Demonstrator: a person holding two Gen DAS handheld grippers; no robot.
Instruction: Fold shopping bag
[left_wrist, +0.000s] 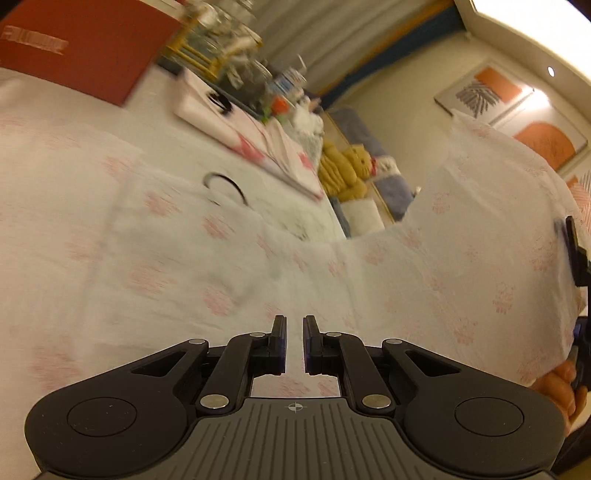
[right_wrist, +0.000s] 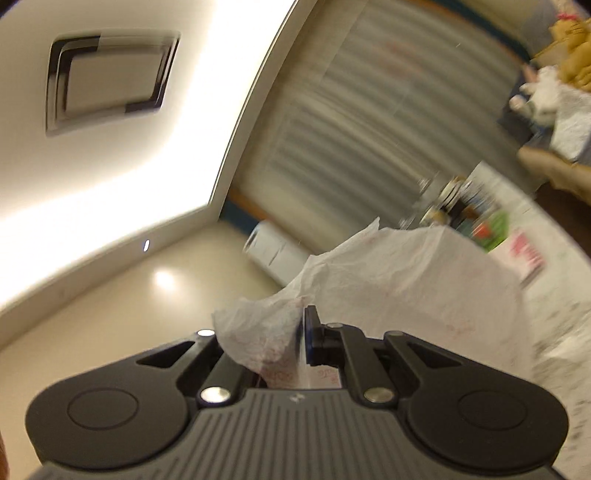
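The counter (left_wrist: 55, 229) is the biggest thing here, and it is covered in white with faint pink marks. The shopping bag (left_wrist: 480, 236) is thin and white with little pink prints, and most of it lies spread flat over the near part of the counter. One side of the bag is lifted up into the air on the right, so it makes a tall flap. That flap looks like the start of a fold, but the fold is not laid down yet, so most of the job is still to do. I think the raised side must come over and be pressed flat, and then more folds must follow to make the bag small. At the far edge of the counter sit a red box (left_wrist: 85, 48), a flat pink and white packet (left_wrist: 236, 125) and some blurry jars. The right gripper (right_wrist: 301, 332) is pinching a crumpled edge of the bag and holding it high. The left gripper (left_wrist: 294, 343) has its jaws nearly together with nothing between them, and it hangs just above the flat part of the bag.
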